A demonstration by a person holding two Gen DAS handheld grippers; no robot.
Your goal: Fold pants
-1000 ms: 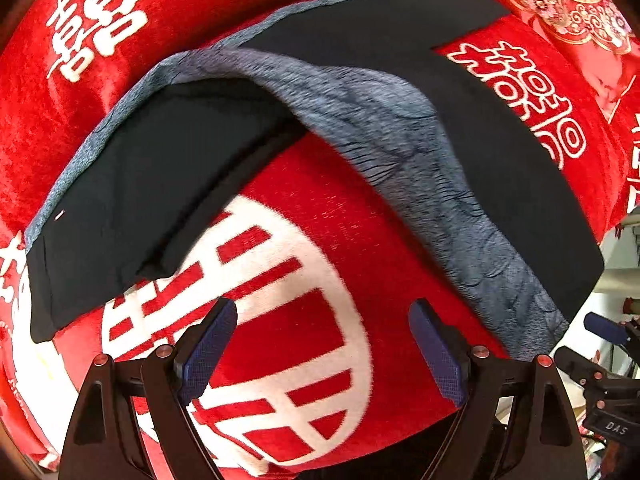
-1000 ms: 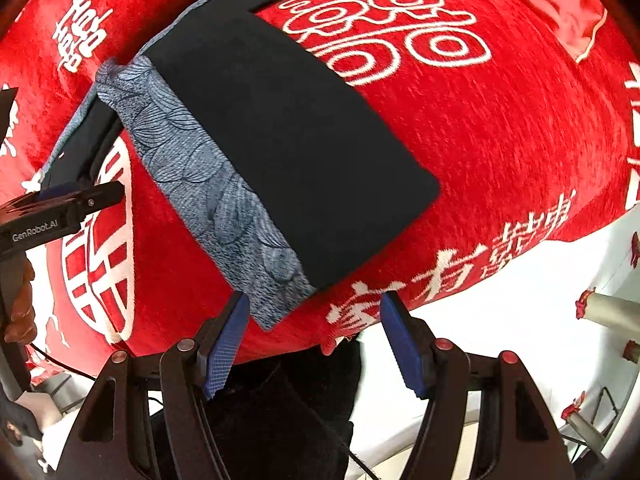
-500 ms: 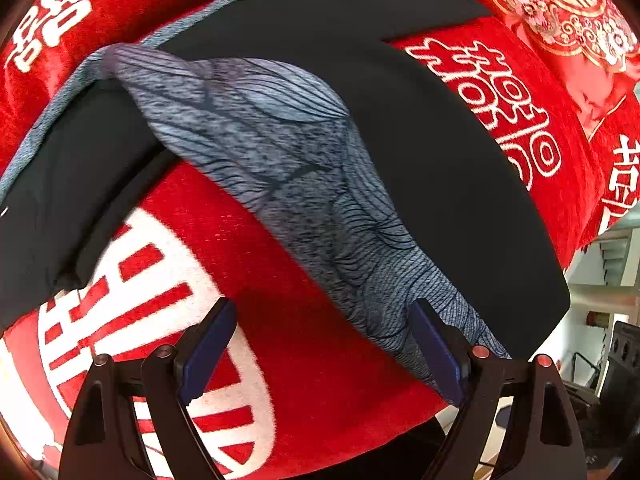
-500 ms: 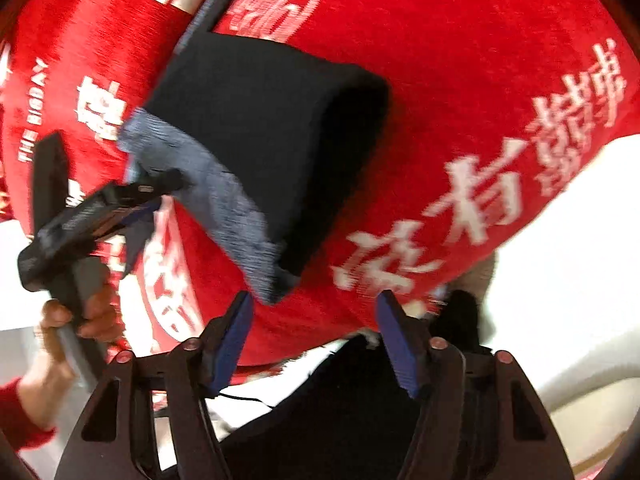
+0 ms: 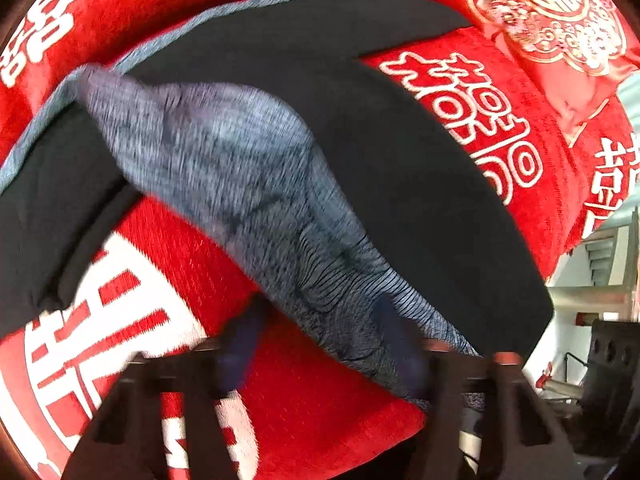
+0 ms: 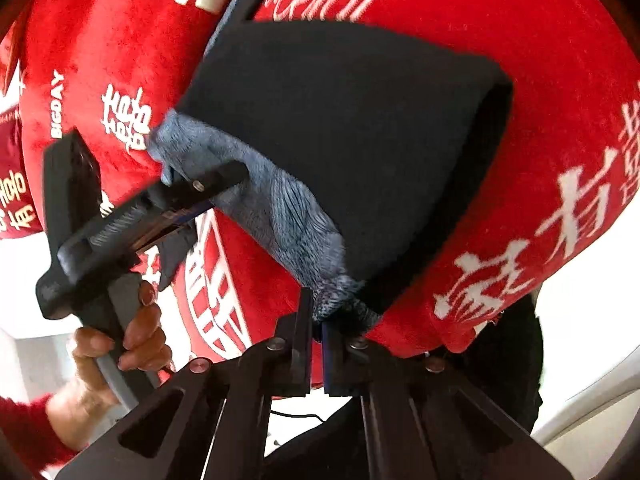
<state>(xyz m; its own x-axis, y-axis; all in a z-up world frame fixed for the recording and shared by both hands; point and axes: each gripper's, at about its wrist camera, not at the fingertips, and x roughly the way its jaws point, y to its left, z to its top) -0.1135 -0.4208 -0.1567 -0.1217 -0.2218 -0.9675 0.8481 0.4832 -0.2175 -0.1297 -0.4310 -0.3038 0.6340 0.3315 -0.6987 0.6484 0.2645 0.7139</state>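
Right gripper (image 6: 318, 320) pinches the pants (image 6: 340, 152) hem at six o'clock; left gripper (image 5: 320, 344), blurred, jaws partly apart around the grey waistband, over a red blanket (image 5: 320, 412).

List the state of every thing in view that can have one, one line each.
pants: spread on the blanket, grey patterned cuff band lifted off it.
right gripper: shut on the cuff corner nearest it.
left gripper: blurred, fingers seem to be closing around the cuff; in the right wrist view it sits at the cuff's other end.
red blanket: spread flat under the pants.
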